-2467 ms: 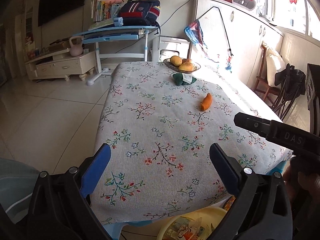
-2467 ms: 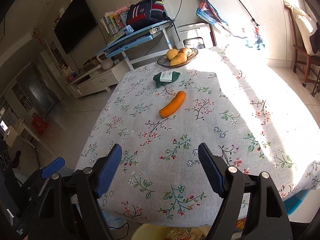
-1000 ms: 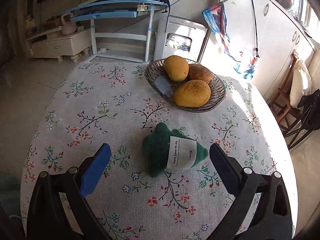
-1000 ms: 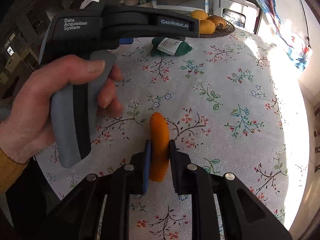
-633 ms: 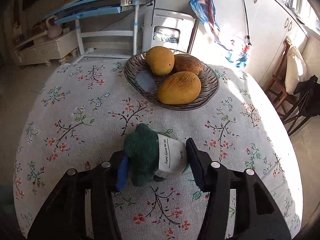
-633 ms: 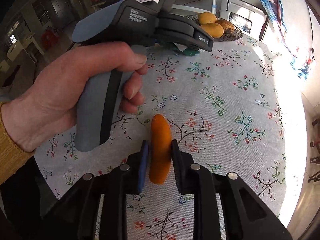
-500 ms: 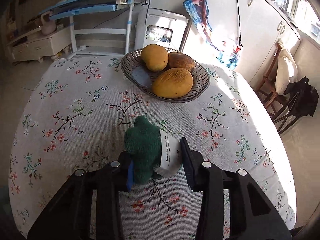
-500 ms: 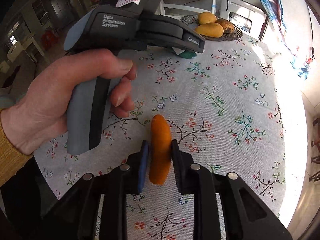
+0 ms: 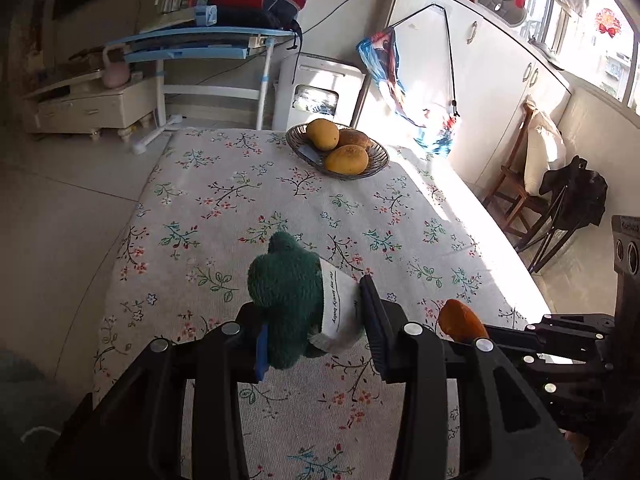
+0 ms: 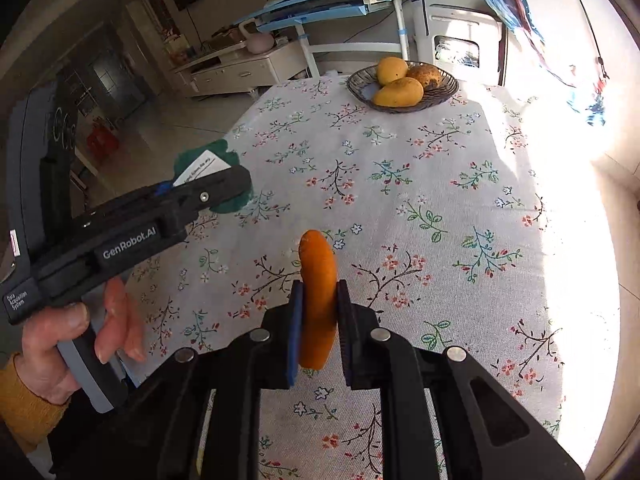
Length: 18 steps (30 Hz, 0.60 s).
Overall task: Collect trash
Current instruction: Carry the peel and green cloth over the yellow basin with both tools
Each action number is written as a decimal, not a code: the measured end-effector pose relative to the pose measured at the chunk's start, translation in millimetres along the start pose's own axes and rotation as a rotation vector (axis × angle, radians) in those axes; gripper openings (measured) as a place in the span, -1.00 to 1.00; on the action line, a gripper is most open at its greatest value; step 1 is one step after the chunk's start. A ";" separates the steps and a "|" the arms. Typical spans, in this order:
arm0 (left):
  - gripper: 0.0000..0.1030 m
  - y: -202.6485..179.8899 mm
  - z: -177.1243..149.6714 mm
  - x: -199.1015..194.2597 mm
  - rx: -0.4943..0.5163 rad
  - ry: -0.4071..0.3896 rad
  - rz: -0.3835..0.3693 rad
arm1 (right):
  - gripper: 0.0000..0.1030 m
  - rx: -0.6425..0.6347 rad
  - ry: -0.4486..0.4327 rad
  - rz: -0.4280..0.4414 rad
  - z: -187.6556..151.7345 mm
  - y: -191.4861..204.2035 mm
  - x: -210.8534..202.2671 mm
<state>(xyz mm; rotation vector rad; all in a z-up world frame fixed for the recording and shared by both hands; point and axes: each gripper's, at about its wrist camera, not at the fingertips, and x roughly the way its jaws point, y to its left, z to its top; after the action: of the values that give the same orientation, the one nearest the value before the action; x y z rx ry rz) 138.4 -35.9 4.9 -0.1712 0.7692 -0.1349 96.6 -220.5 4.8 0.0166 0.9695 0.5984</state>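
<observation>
Clamping fuzzy green plush (image 9: pixel 286 300) and smooth orange peel (image 10: pixel 318 300).

Each fisheye camera sat close behind its own gripper, looking forward and down over the table (image 9: pixel 224 184) toward the fruit bowl (image 9: pixel 338 152) at the far end. The right view looked from the right side; both shared the tabletop, bowl (image 10: pixel 402 86) and desk (image 10: pixel 320 4).
</observation>
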 end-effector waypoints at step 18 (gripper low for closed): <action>-0.26 -22.7 -66.1 -125.1 0.070 -0.089 0.023 | -0.67 0.081 -0.371 0.123 -60.6 44.2 -88.1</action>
<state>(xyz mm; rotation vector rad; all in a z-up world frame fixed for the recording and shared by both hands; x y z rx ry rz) 1.8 -42.0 47.8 -0.1008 0.6761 -0.1314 -8.1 -241.0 49.5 0.2527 0.6342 0.6413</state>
